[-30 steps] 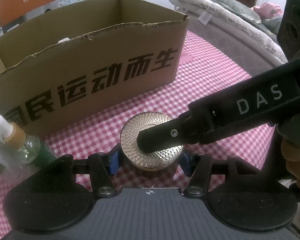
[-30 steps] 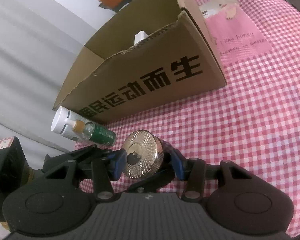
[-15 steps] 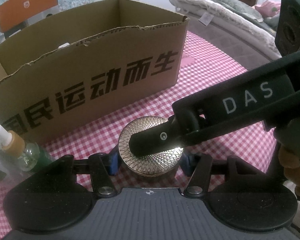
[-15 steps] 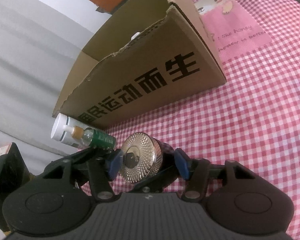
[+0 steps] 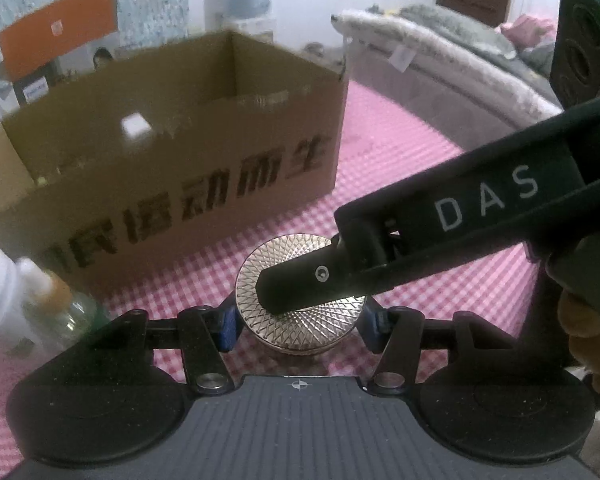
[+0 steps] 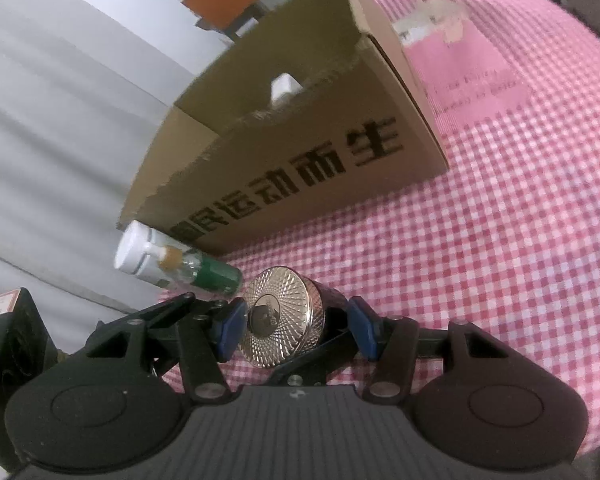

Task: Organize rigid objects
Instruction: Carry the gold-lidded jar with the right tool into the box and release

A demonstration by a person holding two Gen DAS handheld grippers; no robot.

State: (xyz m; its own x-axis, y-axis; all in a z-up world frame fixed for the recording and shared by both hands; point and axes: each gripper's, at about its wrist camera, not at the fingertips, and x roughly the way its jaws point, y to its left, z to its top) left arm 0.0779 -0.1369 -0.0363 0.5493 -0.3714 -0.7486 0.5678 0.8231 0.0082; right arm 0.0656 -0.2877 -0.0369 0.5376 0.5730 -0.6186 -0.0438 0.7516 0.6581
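A round jar with a gold patterned lid (image 5: 300, 280) (image 6: 278, 316) hangs just above the pink checked cloth (image 6: 480, 280), held from two sides. My left gripper (image 5: 300, 326) is shut on its sides, one blue pad at each edge. My right gripper (image 6: 296, 330) is shut on it top to bottom, and its upper finger (image 5: 312, 280) lies across the lid in the left wrist view. An open cardboard box (image 5: 180, 168) (image 6: 300, 160) with black lettering stands just beyond, with a white object (image 6: 284, 88) inside it.
A white bottle (image 6: 134, 254) and a clear dropper bottle with a green cap (image 6: 208, 274) lie left of the jar, by the box's near corner. A bed with grey blankets (image 5: 440, 48) lies at the back right, and an orange chair (image 5: 56, 28) stands behind the box.
Both grippers have risen a little with the jar between them. The box now sits lower in both views, and more of its inside shows.
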